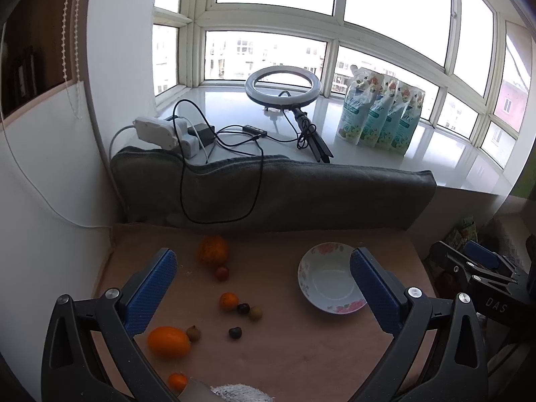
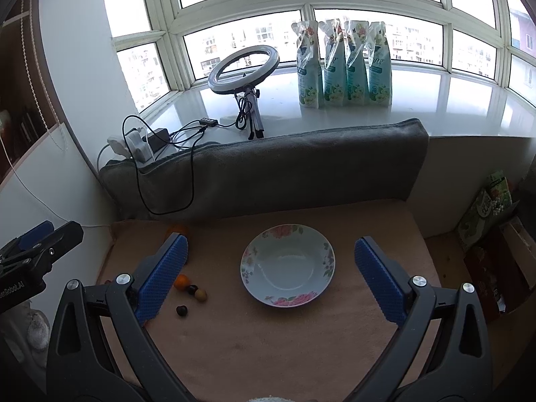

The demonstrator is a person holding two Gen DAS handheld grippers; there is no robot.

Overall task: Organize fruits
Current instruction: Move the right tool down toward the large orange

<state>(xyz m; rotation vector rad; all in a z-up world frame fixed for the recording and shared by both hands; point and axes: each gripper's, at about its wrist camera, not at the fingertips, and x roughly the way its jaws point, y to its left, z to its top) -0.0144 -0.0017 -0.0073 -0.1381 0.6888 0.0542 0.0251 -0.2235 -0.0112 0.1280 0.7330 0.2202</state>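
Observation:
Several fruits lie on the brown table (image 1: 284, 351): a large orange (image 1: 213, 250) at the back, a smaller orange fruit (image 1: 168, 337) near the front left, a small tangerine (image 1: 228, 301), dark cherries (image 1: 235, 332) and small pale round fruits (image 1: 255, 313). An empty floral bowl (image 1: 330, 281) sits to their right; it also shows in the right wrist view (image 2: 287, 264). My left gripper (image 1: 263, 288) is open above the fruits. My right gripper (image 2: 270, 278) is open in front of the bowl, empty. A tangerine (image 2: 182, 281) and a cherry (image 2: 182, 310) show by its left finger.
A grey cushion (image 2: 284, 171) lines the table's back edge. Behind it the windowsill (image 2: 435, 107) holds a ring light (image 2: 243, 67), a power strip with cables (image 2: 140, 144) and several refill pouches (image 2: 345, 63). Boxes (image 2: 495, 261) stand at the right.

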